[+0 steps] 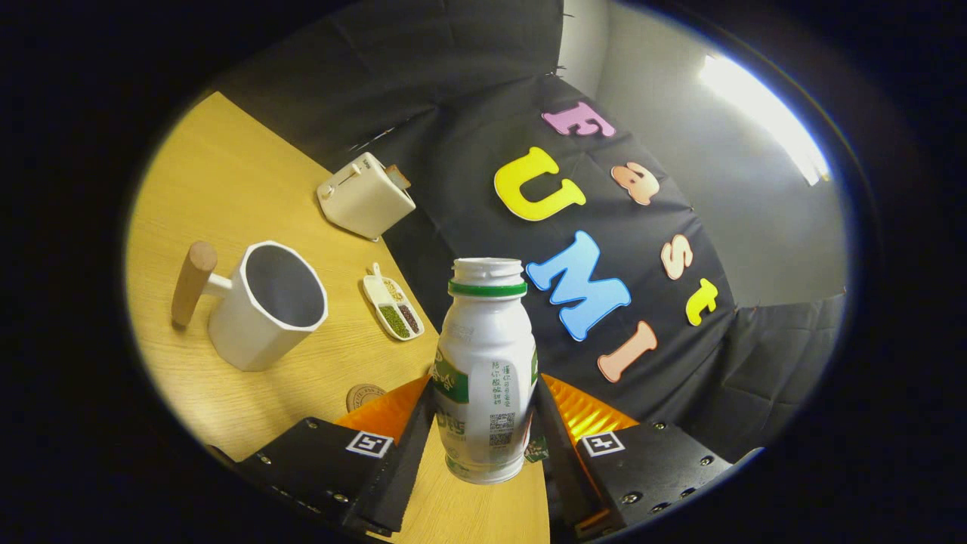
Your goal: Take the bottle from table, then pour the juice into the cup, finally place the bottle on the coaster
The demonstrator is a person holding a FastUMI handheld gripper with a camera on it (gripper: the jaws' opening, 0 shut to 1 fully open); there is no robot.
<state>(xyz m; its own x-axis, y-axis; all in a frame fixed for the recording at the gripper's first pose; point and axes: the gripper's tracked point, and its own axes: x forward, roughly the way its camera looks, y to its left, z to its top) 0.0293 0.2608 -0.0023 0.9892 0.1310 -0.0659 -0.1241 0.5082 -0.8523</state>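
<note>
The bottle (486, 378) sits pinched between both fingers of the gripper (483, 427), and it should tip slowly over the cup (266, 304) so nothing spills.

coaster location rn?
In the gripper view, the small round brown coaster lies on the wooden table, partly hidden behind the gripper, whose jaws clamp the white plastic bottle; the white mug stands beyond it.

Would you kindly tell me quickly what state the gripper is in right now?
Gripper: shut on the white juice bottle, held clear of the table.
</note>
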